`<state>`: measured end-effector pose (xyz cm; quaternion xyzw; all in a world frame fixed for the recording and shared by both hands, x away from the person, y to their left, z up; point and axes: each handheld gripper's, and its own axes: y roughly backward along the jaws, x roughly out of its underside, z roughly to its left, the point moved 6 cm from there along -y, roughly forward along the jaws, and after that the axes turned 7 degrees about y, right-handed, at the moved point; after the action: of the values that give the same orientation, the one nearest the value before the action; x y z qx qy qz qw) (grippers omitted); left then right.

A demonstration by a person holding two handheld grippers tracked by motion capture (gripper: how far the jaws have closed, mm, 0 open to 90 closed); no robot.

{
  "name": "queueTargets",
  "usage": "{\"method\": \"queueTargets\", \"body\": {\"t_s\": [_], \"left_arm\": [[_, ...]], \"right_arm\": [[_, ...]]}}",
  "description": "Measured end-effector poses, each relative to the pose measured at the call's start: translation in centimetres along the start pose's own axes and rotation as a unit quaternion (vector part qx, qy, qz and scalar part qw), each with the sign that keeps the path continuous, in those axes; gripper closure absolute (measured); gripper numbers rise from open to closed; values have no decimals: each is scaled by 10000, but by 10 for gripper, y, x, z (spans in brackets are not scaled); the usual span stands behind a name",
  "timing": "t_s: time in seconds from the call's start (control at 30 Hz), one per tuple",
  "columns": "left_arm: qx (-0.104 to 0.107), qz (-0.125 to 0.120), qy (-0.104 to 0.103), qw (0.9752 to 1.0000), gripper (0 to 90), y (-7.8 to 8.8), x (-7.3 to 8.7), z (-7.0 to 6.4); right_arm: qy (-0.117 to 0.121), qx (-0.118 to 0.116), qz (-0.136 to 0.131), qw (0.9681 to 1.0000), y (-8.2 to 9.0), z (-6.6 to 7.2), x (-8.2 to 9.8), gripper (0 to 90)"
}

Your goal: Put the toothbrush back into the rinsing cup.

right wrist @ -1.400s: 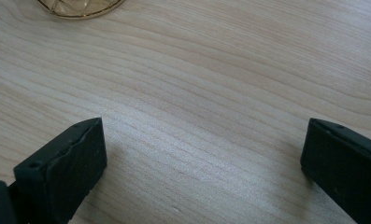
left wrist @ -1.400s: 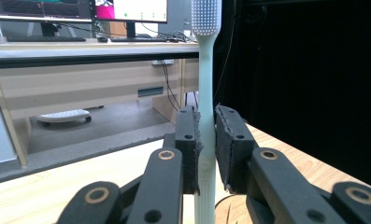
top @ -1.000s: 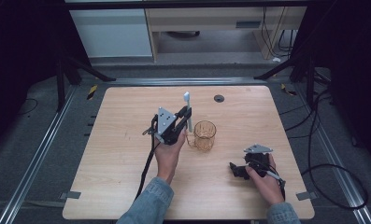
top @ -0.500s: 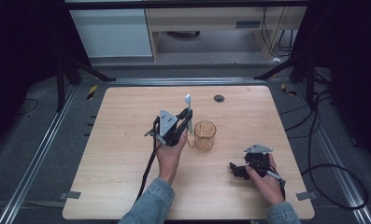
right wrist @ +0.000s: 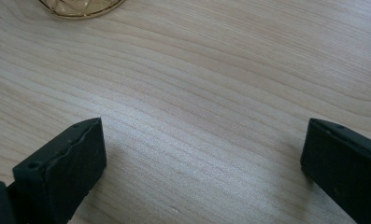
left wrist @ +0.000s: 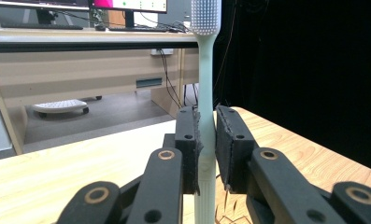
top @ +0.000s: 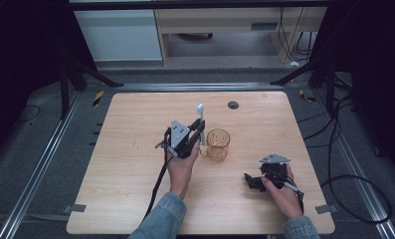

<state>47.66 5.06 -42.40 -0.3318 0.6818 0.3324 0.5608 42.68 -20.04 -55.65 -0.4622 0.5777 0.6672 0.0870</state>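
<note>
My left gripper [top: 199,130] is shut on a pale green toothbrush [top: 200,115], held upright with its bristle head at the top. In the left gripper view the handle [left wrist: 205,140] is pinched between the two black pads and the head rises to the top edge. An amber glass cup [top: 218,144] stands just right of that gripper on the wooden table [top: 135,124]. My right gripper [top: 250,181] rests low on the table at the front right, its jaws wide apart over bare wood, with the cup's base [right wrist: 80,7] at the top of its view.
A small dark round grommet [top: 233,104] sits near the table's far edge. Black cables trail from both grippers toward the front edge. Metal rails run along both sides of the table, and shelving stands beyond it.
The left gripper with the toothbrush has shifted slightly toward the cup. The right gripper has stayed put.
</note>
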Motion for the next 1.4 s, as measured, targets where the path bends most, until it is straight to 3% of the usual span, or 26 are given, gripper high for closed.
{"method": "queueTargets", "body": {"t_s": [0.77, 1.4], "left_arm": [[-35, 102, 122, 9999, 789, -2, 21, 2], [-58, 130, 133, 9998, 788, -2, 29, 3]], "right_arm": [[-14, 0, -1, 10000, 0, 0, 0, 5], [-22, -6, -2, 10000, 0, 0, 0, 6]]}}
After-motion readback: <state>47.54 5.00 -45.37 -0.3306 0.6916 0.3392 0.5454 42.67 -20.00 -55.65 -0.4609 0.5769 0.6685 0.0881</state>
